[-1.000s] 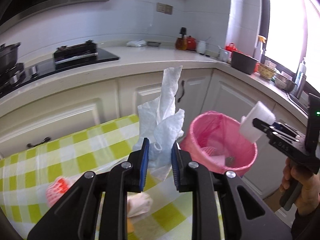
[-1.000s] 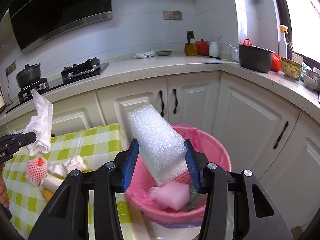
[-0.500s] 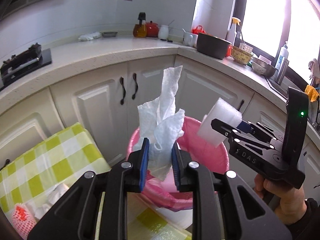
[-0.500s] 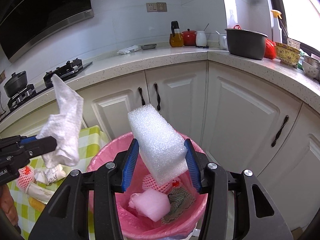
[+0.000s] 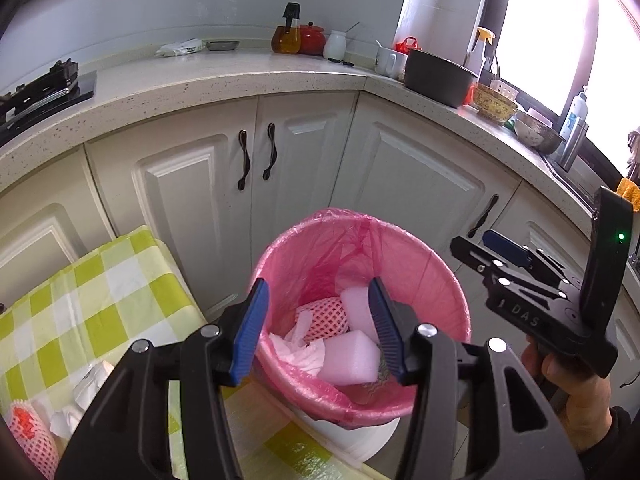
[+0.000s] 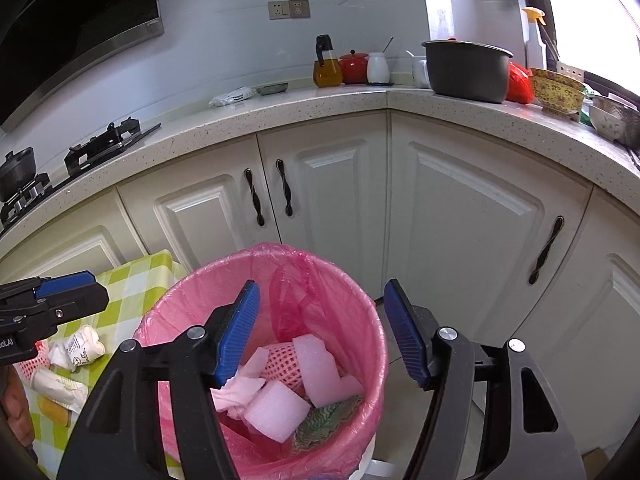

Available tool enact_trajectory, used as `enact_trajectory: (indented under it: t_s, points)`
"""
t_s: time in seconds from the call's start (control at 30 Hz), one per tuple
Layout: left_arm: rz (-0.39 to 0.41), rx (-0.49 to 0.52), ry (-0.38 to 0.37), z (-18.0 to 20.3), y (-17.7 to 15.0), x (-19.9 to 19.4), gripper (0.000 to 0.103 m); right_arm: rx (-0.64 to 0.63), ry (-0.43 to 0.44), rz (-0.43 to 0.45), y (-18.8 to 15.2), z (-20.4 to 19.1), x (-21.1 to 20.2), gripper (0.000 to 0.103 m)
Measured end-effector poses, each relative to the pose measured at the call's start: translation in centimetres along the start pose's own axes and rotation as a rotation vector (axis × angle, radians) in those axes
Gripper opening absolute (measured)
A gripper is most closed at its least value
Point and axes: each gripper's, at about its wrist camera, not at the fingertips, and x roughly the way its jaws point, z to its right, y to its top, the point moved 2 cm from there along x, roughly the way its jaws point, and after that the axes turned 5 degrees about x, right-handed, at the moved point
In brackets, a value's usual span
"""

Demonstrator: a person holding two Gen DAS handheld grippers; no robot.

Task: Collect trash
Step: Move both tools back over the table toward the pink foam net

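A white bin lined with a pink bag (image 5: 436, 268) (image 6: 192, 284) stands on the floor beside the table. Inside lie a white foam block (image 5: 350, 356) (image 6: 276, 410), a crumpled paper towel (image 5: 298, 350) (image 6: 236, 394), a red foam net (image 5: 324, 314) and another foam piece (image 6: 314, 364). My left gripper (image 5: 318, 324) is open and empty above the bin. My right gripper (image 6: 322, 330) is open and empty above the bin too; it also shows in the left wrist view (image 5: 504, 252).
A table with a green checked cloth (image 5: 100, 304) (image 6: 136, 284) stands left of the bin, with wrappers (image 6: 80, 346) and a red foam net (image 5: 28, 436) on it. White cabinets (image 6: 460, 208) and a cluttered counter (image 6: 400, 98) lie behind.
Both grippers opened over the bin. The paper towel left my left gripper and the foam block left my right gripper; both now lie in the bin.
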Motion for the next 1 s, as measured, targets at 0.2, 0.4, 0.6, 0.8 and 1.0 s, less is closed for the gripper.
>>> enact_trajectory:
  t_s: [0.2, 0.4, 0.6, 0.8, 1.0]
  points:
    - [0.031, -0.036, 0.031, -1.7, -1.4, -2.2, 0.053, -0.003, -0.008, 0.046, -0.9, -0.8, -2.3, 0.063]
    - [0.070, -0.051, 0.083, -3.7, -3.3, -5.5, 0.055, -0.014, 0.003, 0.085, -1.9, -2.8, -4.8, 0.068]
    - [0.120, -0.093, 0.169, -7.6, -5.9, -10.3, 0.060, -0.026, 0.043, 0.111, -3.2, -5.9, -7.0, 0.074]
    - [0.153, -0.167, 0.282, -13.1, -9.3, -15.3, 0.064, -0.042, 0.097, 0.094, -4.8, -9.7, -8.0, 0.076]
    - [0.150, -0.220, 0.369, -17.5, -12.8, -19.0, 0.068, -0.091, 0.152, 0.059, -6.6, -14.0, -8.0, 0.080]
